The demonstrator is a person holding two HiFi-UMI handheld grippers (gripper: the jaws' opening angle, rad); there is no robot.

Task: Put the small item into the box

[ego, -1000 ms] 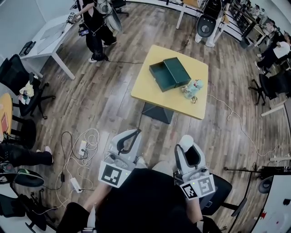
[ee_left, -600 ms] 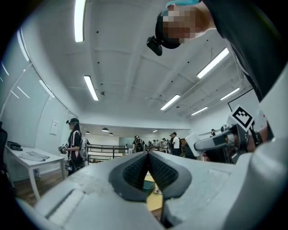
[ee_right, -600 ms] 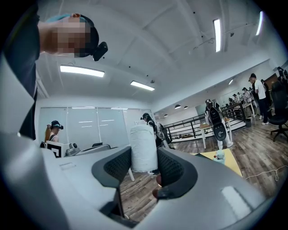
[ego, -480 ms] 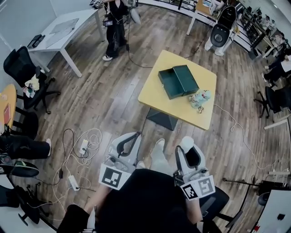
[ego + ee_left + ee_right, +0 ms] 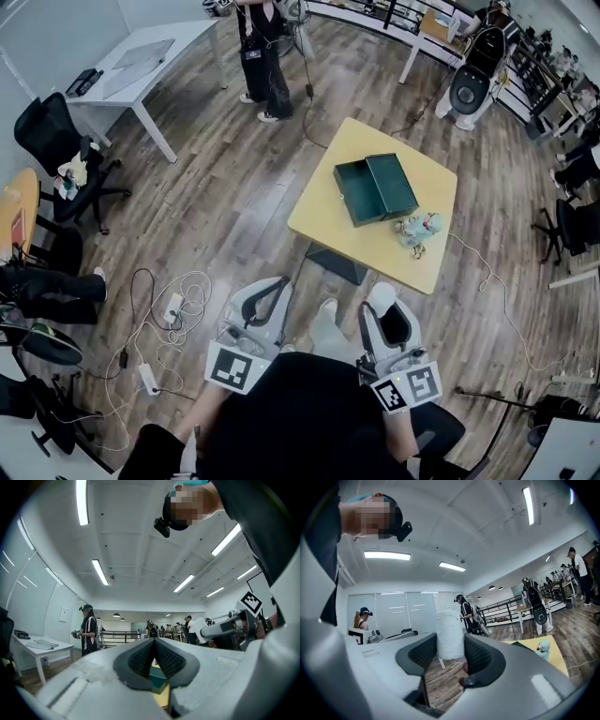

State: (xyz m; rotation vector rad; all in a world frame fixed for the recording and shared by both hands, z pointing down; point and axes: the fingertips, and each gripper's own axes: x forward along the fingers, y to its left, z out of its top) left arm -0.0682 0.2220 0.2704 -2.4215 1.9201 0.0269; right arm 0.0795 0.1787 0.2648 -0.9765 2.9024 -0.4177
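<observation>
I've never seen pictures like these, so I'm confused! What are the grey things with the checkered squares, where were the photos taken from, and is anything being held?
A person holds two hand tools called grippers, one in each hand. Each gripper has two fingers that pinch, and the checkered cubes are part of the tools. The head view comes from a camera on the person's head, looking down. The other two views come from small cameras riding on each gripper, looking along its fingers. The left gripper has its fingers pressed together with nothing between them. The right gripper is pinching a white roll. Ahead stands a yellow table. On it are an open green box and a small toy next to the box.
</observation>
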